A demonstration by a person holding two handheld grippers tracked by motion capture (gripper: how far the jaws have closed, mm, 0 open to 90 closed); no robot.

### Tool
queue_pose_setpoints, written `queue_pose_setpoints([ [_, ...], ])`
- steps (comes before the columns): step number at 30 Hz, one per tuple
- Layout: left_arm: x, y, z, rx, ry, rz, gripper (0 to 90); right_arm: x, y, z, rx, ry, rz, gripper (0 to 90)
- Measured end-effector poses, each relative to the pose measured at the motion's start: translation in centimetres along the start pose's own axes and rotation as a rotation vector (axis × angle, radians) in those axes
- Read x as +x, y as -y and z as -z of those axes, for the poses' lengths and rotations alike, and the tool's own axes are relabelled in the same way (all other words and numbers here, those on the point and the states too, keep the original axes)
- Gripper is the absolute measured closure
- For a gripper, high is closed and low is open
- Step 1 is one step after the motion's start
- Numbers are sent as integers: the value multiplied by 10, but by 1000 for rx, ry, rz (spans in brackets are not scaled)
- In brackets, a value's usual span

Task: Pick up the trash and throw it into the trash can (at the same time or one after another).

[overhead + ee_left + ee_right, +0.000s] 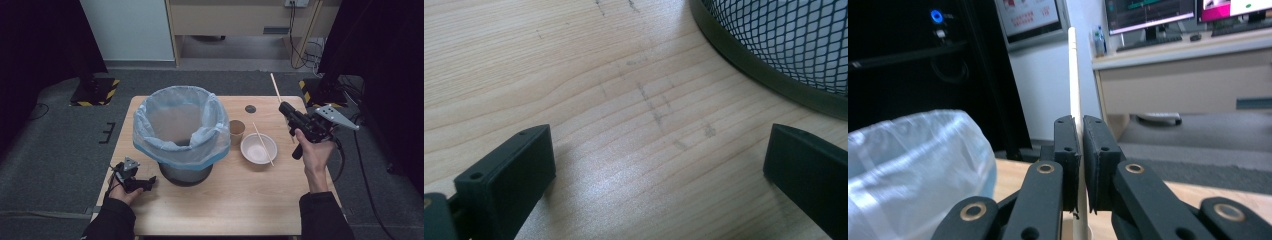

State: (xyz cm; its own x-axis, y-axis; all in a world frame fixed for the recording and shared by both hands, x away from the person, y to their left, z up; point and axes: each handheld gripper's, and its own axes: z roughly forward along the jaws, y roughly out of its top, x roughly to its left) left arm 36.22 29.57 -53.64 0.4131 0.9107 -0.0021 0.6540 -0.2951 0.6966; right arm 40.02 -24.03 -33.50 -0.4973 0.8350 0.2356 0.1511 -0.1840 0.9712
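My right gripper is held up above the table's right side, shut on a pale wooden chopstick that sticks up and away from its jaws. In the right gripper view the chopstick stands upright, pinched between the two black pads of the gripper. A second chopstick lies across a white bowl. My left gripper rests low on the table's front left, beside the bin's base. Its jaws stand wide apart with bare wood between them.
A mesh waste bin lined with a light blue plastic bag stands at the table's middle left; its mesh wall is close to the left gripper. A brown paper cup sits between bin and bowl. A dark round hole marks the tabletop.
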Motion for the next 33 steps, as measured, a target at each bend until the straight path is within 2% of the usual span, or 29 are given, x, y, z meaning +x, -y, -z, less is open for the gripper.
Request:
queue_pose_setpoints([
  [10,0,0,0,0,0,0,0,23,-32,-4,-58,-63,19,857],
  [18,0,0,0,0,0,0,0,49,-53,-15,-82,-118,48,857],
  [26,0,0,0,0,0,0,0,73,-66,-27,-93,-163,69,857],
  [33,0,0,0,0,0,0,0,93,-71,-43,-95,-210,68,857],
])
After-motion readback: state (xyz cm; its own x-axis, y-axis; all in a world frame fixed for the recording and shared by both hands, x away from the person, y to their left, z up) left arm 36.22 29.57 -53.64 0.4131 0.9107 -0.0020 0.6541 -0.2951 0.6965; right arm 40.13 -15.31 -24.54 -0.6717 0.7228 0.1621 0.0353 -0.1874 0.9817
